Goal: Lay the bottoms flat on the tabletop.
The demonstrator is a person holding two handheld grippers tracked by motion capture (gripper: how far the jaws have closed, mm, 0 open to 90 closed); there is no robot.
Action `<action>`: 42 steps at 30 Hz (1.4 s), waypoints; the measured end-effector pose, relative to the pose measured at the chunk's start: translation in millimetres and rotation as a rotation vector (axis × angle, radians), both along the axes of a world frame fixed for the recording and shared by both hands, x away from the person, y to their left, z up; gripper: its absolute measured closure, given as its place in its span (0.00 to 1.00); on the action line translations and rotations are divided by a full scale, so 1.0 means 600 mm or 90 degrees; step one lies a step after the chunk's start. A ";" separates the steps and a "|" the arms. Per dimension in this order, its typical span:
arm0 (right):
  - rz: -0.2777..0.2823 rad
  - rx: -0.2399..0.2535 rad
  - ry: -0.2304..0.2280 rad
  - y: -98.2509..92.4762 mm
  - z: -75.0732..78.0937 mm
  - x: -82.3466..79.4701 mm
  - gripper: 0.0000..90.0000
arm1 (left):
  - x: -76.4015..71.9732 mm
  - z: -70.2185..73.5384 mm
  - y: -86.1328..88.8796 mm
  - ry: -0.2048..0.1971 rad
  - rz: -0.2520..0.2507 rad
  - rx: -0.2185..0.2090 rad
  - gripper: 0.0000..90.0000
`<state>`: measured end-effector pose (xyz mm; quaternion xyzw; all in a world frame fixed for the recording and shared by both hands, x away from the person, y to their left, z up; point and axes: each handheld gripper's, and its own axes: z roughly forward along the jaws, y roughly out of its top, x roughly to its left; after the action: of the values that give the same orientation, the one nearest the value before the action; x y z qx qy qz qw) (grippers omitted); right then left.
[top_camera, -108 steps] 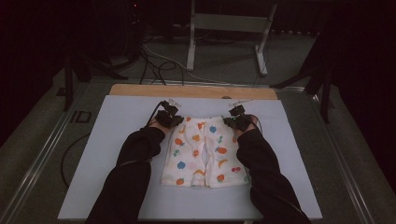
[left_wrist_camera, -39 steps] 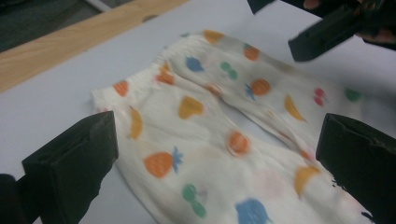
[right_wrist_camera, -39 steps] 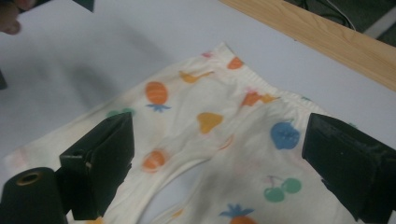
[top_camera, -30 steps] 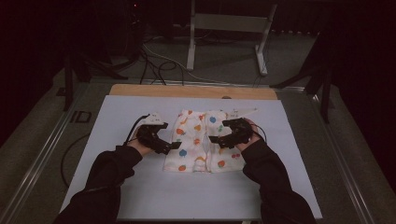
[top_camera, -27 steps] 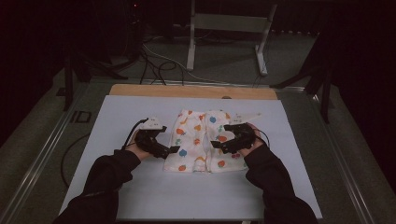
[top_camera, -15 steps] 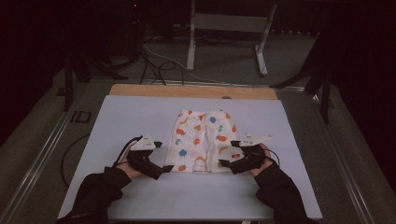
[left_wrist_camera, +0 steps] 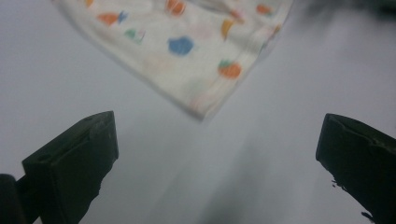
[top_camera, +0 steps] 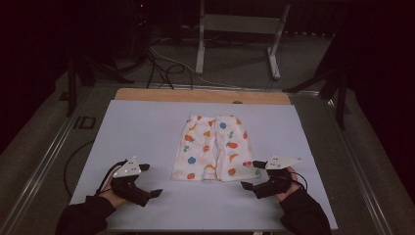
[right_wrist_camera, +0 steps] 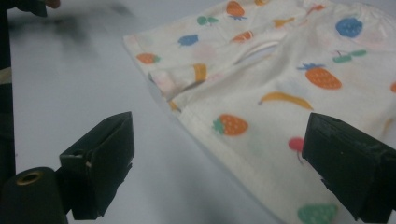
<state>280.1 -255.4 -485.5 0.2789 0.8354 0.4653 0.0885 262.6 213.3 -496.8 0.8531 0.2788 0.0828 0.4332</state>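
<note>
High view: we're seeing the shorts [top_camera: 215,148] lying flat on the white table [top_camera: 147,127], a little past centre toward 12 o'clock, fruit print up. Left gripper [top_camera: 152,195] is sitting at about 7 o'clock from the shorts, clear of the cloth, jaws spread and pointing toward 3 o'clock. Right gripper [top_camera: 248,187] is sitting at about 5 o'clock from the shorts, just beside the near hem, jaws spread too. Both hands are resting at the near table edge, sleeves coming in from 6 o'clock.

Left gripper view: we're looking between two wide-apart jaws with nothing in them. A corner of the shorts [left_wrist_camera: 196,56] is hanging in at 12 o'clock, well off the jaws; bare table [left_wrist_camera: 233,177] below it. Picture is blurring.

Right gripper view: jaws wide again, nothing clamped. The shorts [right_wrist_camera: 280,84] are filling 12 to 4 o'clock, the hem running between the jaws; we can't tell whether the jaw at 4 o'clock is touching cloth.
</note>
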 end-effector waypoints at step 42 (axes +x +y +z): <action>-0.070 -0.023 0.025 -0.056 -0.040 -0.031 0.11 | -0.026 -0.018 0.048 0.007 0.050 -0.001 0.00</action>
<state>261.3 -288.8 -509.4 0.3317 0.8286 0.4392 0.1026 247.0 242.0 -507.4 0.8416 0.3143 0.0952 0.4288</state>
